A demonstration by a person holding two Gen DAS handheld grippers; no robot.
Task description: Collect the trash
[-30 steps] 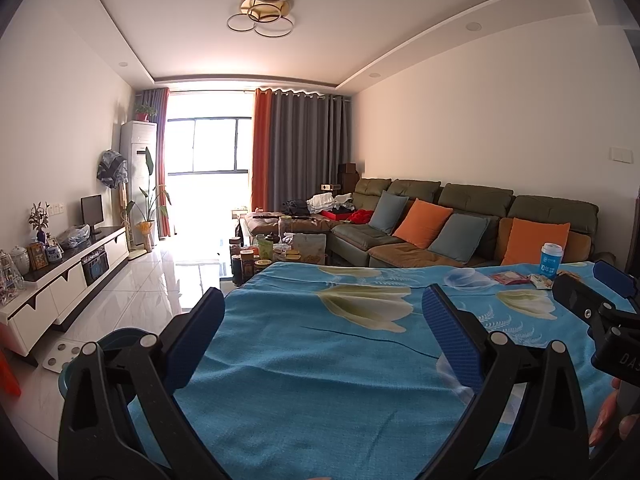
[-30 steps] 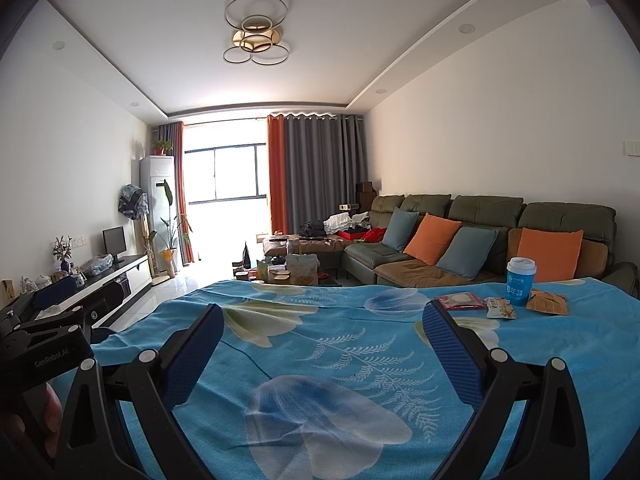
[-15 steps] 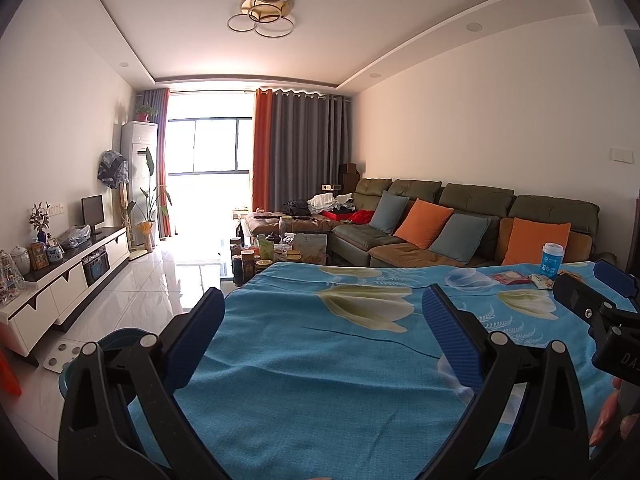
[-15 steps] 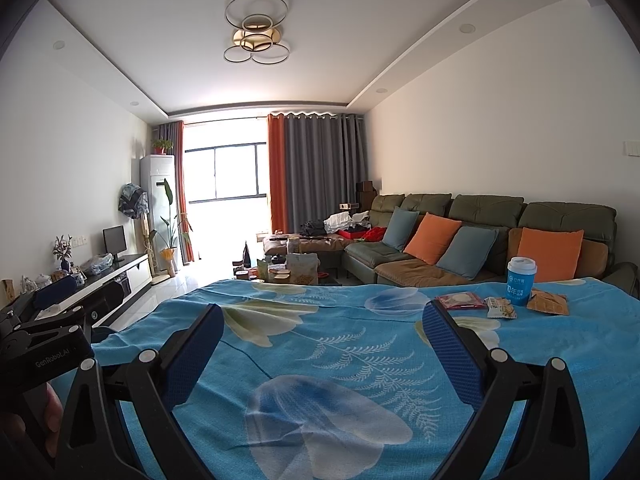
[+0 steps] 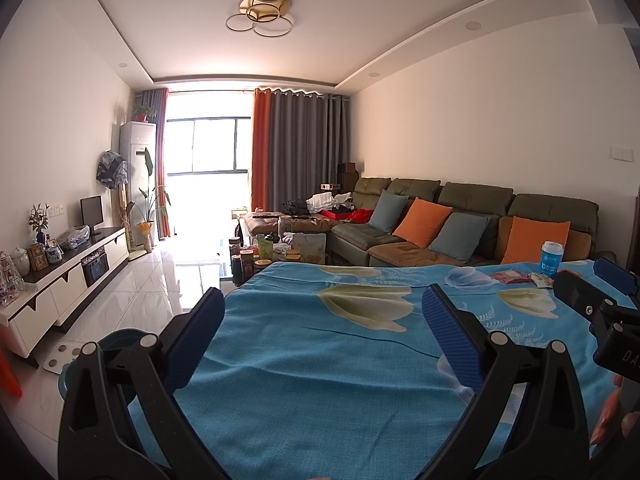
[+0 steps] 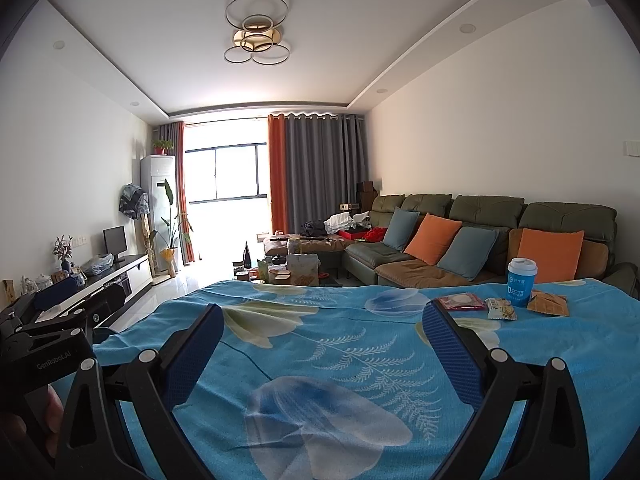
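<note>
Nothing moved; cup (image 6: 522,282) stands among wrappers (image 6: 500,308) near sofa (image 6: 492,236).

A matt, woven blue cloth (image 6: 360,360) covers the bench. The cup (image 6: 522,282) looks like paper with a plastic lid; the floor tiles (image 5: 132,292) are glossy.

place: you're in a home living room — sofa (image 6: 492,236) with cushions | TV unit (image 5: 68,280) | curtains (image 6: 316,168) at the window — ring ceiling lamp (image 6: 256,30)
</note>
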